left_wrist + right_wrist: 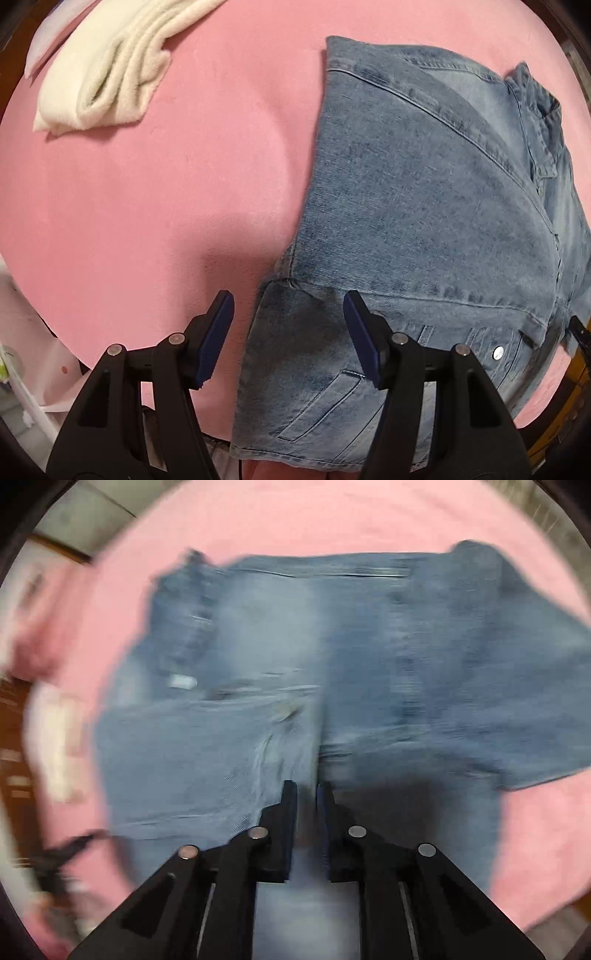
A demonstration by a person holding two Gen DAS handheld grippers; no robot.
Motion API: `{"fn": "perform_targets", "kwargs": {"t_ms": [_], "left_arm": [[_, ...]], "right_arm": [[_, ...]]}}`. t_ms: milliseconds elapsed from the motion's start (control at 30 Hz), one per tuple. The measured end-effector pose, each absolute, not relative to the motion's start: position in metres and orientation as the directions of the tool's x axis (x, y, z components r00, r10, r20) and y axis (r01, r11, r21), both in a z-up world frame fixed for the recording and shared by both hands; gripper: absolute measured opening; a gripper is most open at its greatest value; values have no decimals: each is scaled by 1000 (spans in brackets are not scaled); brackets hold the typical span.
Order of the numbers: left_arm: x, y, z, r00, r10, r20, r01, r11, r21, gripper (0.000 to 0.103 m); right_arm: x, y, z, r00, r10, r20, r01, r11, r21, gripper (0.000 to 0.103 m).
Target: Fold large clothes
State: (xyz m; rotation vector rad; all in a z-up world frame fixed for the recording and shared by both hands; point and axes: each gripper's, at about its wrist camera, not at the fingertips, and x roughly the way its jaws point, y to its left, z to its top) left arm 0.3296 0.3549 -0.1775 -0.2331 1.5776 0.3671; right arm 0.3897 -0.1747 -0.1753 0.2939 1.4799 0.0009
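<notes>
A light blue denim jacket [424, 192] lies partly folded on a pink cover [147, 206]. My left gripper [288, 314] is open and empty, hovering above the jacket's near left corner, by a pocket and a metal button [498, 353]. In the right wrist view the picture is blurred by motion. There the jacket [295, 664] fills the middle, and my right gripper [307, 794] is nearly closed with a fold of denim between its pads. The tip of the right gripper shows at the right edge of the left wrist view [580, 332].
A folded white fleece cloth [107, 70] lies at the far left of the pink cover. The cover's near edge drops off at the lower left, beside white furniture [22, 387]. A wooden floor and dark objects show at the left of the right wrist view [14, 760].
</notes>
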Motion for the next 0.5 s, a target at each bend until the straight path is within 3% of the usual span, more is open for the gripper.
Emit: {"fn": "perform_targets", "kwargs": {"t_ms": [133, 233, 300, 367, 400, 500], "left_arm": [[340, 336, -171, 30, -15, -999, -309, 951, -23, 51], [354, 311, -185, 21, -83, -996, -234, 968, -85, 34], [367, 292, -201, -18, -48, -999, -190, 981, -44, 19], [375, 288, -220, -73, 54, -996, -184, 981, 67, 3], [376, 293, -232, -111, 141, -984, -194, 968, 161, 1], [374, 304, -241, -122, 223, -967, -237, 940, 247, 1]], "right_arm": [[382, -155, -144, 268, 247, -931, 76, 958, 276, 11], [381, -121, -160, 209, 479, -853, 47, 866, 498, 11], [381, -79, -187, 118, 592, -797, 32, 800, 599, 11], [379, -33, -206, 42, 600, -799, -18, 800, 599, 11], [377, -8, -213, 9, 588, -809, -64, 807, 587, 11], [368, 44, -222, -5, 537, -843, -164, 832, 531, 11]]}}
